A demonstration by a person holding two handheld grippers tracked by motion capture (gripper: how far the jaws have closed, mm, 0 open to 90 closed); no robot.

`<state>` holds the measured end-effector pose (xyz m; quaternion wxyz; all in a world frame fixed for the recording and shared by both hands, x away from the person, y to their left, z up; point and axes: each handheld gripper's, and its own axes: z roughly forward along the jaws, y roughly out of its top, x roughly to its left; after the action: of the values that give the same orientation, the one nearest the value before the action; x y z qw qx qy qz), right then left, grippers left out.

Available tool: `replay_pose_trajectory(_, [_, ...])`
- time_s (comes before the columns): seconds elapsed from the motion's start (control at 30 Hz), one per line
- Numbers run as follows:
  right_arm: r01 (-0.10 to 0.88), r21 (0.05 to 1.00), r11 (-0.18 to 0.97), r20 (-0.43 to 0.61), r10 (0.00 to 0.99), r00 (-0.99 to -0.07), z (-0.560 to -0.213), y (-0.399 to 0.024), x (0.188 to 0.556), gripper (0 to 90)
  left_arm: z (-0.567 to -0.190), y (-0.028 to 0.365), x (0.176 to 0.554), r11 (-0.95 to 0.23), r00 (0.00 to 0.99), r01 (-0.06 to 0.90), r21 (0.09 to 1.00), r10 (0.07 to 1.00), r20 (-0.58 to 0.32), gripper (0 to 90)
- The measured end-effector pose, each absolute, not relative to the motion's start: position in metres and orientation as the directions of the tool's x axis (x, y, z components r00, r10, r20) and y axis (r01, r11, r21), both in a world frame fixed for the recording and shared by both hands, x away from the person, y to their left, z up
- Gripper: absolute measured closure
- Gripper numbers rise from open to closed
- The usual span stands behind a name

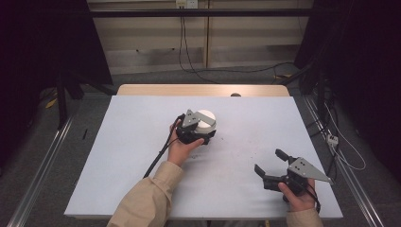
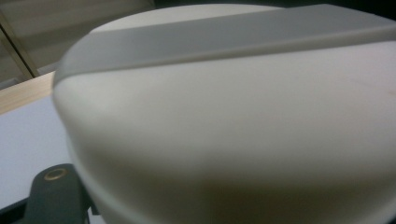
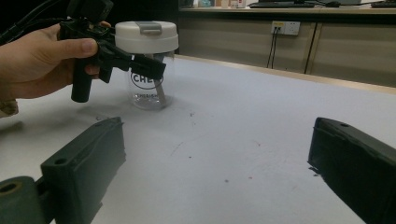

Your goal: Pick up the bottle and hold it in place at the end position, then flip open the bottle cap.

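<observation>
Left claw (image 1: 202, 134) clamped shut; right claw (image 1: 270, 161) gapes wide.

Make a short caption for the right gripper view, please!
Left gripper shut at a clear jar under its white lid.

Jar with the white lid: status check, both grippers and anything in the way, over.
Left gripper shut on the jar, just below its white lid. Right gripper open, apart from it over bare table. Nothing in the way.

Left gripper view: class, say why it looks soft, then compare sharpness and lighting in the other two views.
Left gripper view: white lid too close, blurred. Right gripper view: clear jar sharp, its own jaws nearer and softer. High view: table evenly lit, surroundings dark.
</observation>
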<state>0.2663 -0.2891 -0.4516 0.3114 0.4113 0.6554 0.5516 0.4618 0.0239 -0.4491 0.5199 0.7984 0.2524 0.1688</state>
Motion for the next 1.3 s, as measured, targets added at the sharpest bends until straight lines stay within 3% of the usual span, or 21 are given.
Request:
replay_pose_trajectory(0.8, [0.214, 0.975, 0.065, 0.045, 0.878, -0.476, -0.453, -0.285, 0.269, 3.3, -0.461, 0.025, 0.457, -0.312, 0.808, 0.215, 0.925, 0.589, 0.012, 18.1])
replay_pose_trajectory(1.3, [0.300, 0.950, 0.083, 0.074, 0.875, -0.478, -0.449, -0.265, 0.290, 3.9, -0.461, 0.025, 0.458, -0.313, 0.808, 0.218, 0.924, 0.588, 0.008, 18.3])
